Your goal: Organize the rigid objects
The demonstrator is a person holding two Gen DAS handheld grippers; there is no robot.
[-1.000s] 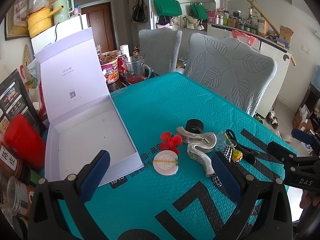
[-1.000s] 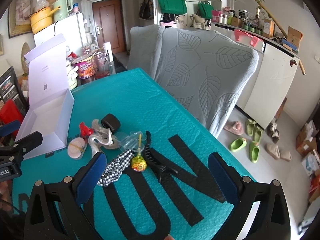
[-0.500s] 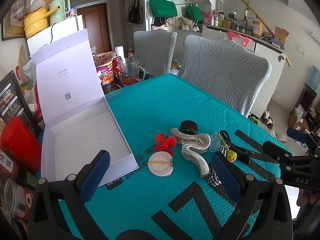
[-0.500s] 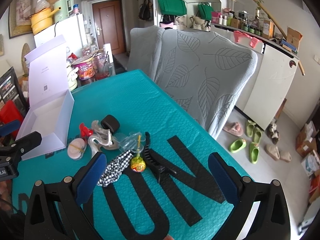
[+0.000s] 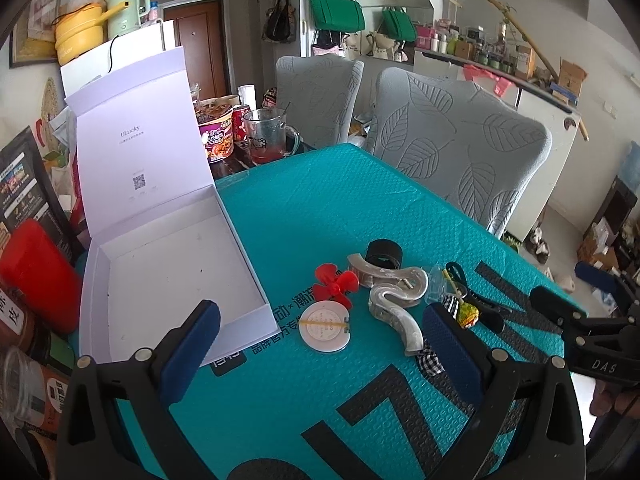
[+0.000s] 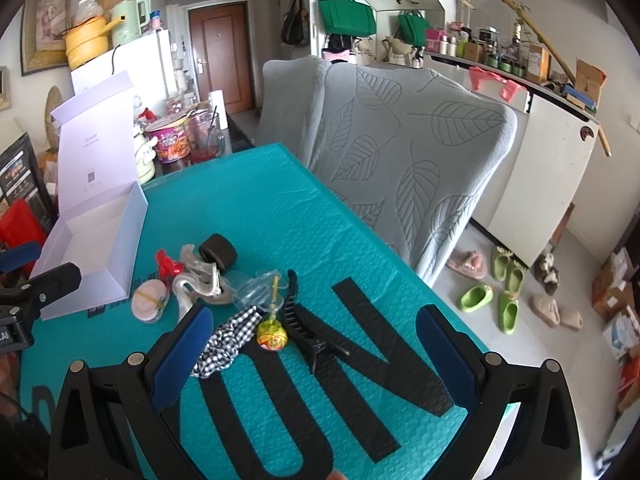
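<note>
Both claws have drifted a little since the earlier frames, the left view sliding so the clutter sits slightly farther right. Left claw (image 5: pixel 320 350) gapes wide and holds nothing, hovering above the white round disc (image 5: pixel 325 327) and the marbled hair claw clip (image 5: pixel 394 302). Right claw (image 6: pixel 308 342) is equally spread and empty, hanging over the lollipop (image 6: pixel 272 335), the checked scrunchie (image 6: pixel 228 338) and the black hair claw clip (image 6: pixel 308 330).

Everything lies bunched on the teal desk (image 5: pixel 304 216), just right of the open white box (image 5: pixel 168 268): red propeller (image 5: pixel 335 283), black roll (image 5: pixel 385 253), a clear plastic piece (image 6: pixel 256 288).

Risks, as I judge them: pieces touch and overlap, so closing on one may drag or flip a neighbour; the curved glossy clip could squirt out; the flat disc offers little edge; both claws converging might collide.
</note>
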